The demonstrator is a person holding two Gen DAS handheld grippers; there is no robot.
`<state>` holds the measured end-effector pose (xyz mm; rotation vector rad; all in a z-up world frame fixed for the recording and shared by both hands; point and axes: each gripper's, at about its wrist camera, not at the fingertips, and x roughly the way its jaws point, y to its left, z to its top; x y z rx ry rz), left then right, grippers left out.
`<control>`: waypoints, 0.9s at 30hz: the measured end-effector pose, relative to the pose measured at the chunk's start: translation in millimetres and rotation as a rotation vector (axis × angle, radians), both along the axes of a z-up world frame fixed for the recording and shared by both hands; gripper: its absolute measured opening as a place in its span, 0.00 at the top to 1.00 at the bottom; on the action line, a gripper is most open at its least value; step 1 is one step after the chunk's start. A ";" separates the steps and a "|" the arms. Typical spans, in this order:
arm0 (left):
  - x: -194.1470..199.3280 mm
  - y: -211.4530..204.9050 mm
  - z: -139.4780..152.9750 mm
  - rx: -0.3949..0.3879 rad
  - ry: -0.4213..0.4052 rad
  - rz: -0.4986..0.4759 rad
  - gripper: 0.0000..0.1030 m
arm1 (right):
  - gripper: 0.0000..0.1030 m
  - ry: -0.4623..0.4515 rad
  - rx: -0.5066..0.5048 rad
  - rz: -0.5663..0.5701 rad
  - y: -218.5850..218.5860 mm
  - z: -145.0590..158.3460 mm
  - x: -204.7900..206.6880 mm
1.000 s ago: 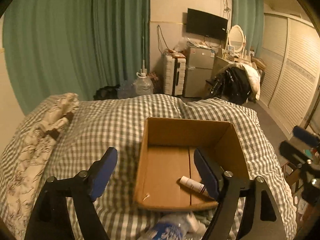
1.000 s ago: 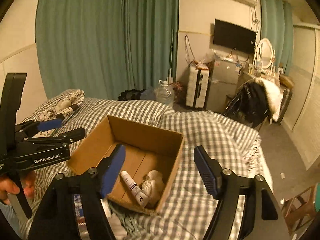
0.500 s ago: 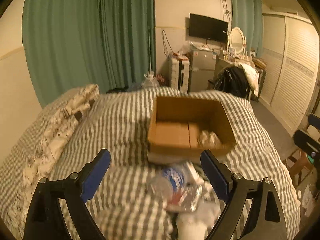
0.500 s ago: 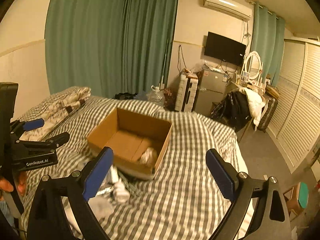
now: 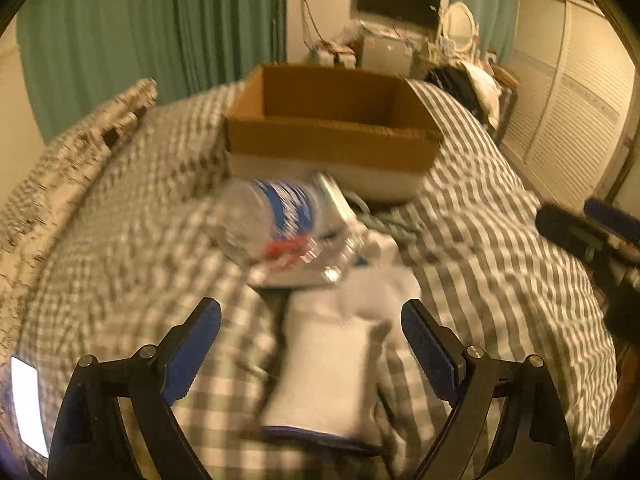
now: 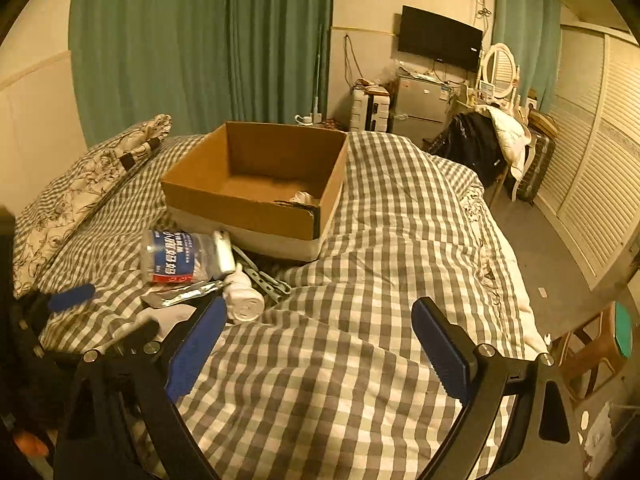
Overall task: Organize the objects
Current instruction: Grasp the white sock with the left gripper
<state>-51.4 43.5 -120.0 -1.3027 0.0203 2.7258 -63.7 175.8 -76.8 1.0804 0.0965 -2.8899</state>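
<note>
An open cardboard box [image 5: 332,148] [image 6: 240,210] stands on the checked bed. In front of it lies a heap: a clear plastic bottle with a blue label [image 5: 264,224] [image 6: 172,256], a silver foil packet [image 6: 180,296], a white sock [image 5: 332,360] and a white rolled item [image 6: 244,304]. My left gripper [image 5: 312,348] is open and empty, low over the white sock. My right gripper [image 6: 316,344] is open and empty over the bare quilt, right of the heap. The left wrist view is blurred.
A patterned pillow [image 6: 88,176] lies at the left of the bed. Green curtains [image 6: 200,40], a small fridge [image 6: 416,104], a TV [image 6: 440,38] and a chair with clothes [image 6: 488,136] stand beyond. A stool [image 6: 592,344] stands at the right.
Both grippers have drawn back from the box toward the near end of the bed. The left one has dropped low over the heap. Both stay open.
</note>
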 end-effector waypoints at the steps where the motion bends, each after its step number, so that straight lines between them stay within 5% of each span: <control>1: -0.7 2.9 -5.3 0.008 -0.012 -0.009 0.09 | 0.09 -0.005 -0.007 -0.002 1.1 -1.7 -1.3; 5: -4.8 10.4 -26.3 -0.013 -0.047 -0.032 0.10 | 0.09 -0.017 -0.017 -0.003 3.3 -9.7 -2.8; 8: -5.7 11.7 -32.0 0.013 -0.063 -0.061 0.36 | 0.09 -0.039 -0.018 -0.004 2.9 -16.9 -6.0; 12: -1.7 10.9 -29.5 0.019 -0.051 -0.067 0.52 | 0.09 -0.063 -0.012 -0.002 0.8 -22.4 -9.2; 18: 10.8 -1.6 -16.8 0.061 -0.047 -0.066 0.58 | 0.09 -0.068 -0.001 -0.008 0.5 -19.8 -3.9; 27: 41.6 -41.8 28.4 0.088 0.065 -0.055 0.59 | 0.09 -0.059 0.030 0.014 -21.5 -12.3 -4.8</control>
